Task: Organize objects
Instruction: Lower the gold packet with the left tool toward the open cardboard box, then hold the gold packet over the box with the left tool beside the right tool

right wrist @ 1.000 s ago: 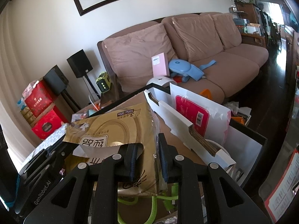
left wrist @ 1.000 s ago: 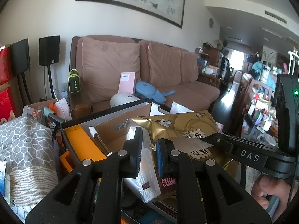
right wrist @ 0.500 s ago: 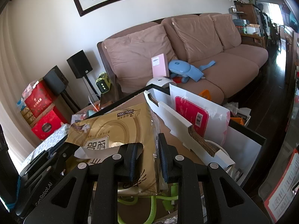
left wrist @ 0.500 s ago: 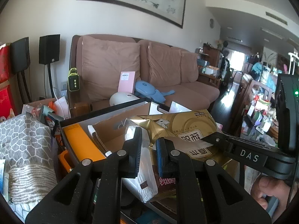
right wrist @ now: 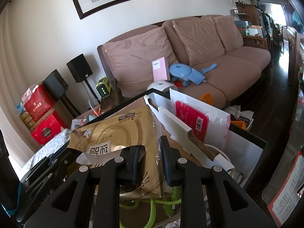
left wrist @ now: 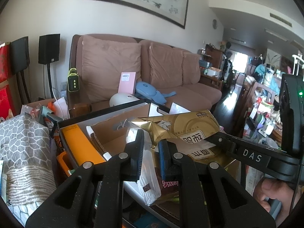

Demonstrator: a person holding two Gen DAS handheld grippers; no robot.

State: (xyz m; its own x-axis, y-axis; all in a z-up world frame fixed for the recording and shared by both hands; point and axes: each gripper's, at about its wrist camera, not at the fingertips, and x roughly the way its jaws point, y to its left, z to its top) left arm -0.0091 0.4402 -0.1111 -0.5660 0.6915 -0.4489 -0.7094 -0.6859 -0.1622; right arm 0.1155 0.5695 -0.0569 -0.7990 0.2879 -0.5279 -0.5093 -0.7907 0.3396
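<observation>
Two hand-held grippers share one gold tissue pack [right wrist: 121, 133] above an open black storage box [right wrist: 245, 131] in a living room. In the right wrist view the right gripper [right wrist: 151, 163] has its two black fingers [right wrist: 168, 165] drawn close together, pinching the pack's near right corner and the loose clear wrap at its edge, with the pack filling the gap between the pads. In the left wrist view the left gripper [left wrist: 151, 152] also stands nearly closed, its fingers [left wrist: 139, 152] clamped on the crinkled clear and gold wrapping at the pack's left end; a white plastic packet [left wrist: 150, 180] lies just below them. The pack hangs over the middle of the box, above a brown cardboard tray [left wrist: 114, 131] with a white cardboard edge [right wrist: 176, 121]. An orange flat box [left wrist: 79, 144] stands along the box's left wall, and a white bag with a red label [right wrist: 191, 121] stands upright near its far right corner. Green cord [right wrist: 152, 207] lies under the pack at the near edge. A person's hand [left wrist: 266, 191] grips the right gripper's handle at the lower right of the left view. A grey patterned towel [left wrist: 24, 152] lies left of the box. Behind it stands a brown sofa [right wrist: 209, 57] carrying a pink card [right wrist: 160, 71] and a blue soft toy [right wrist: 186, 74].
</observation>
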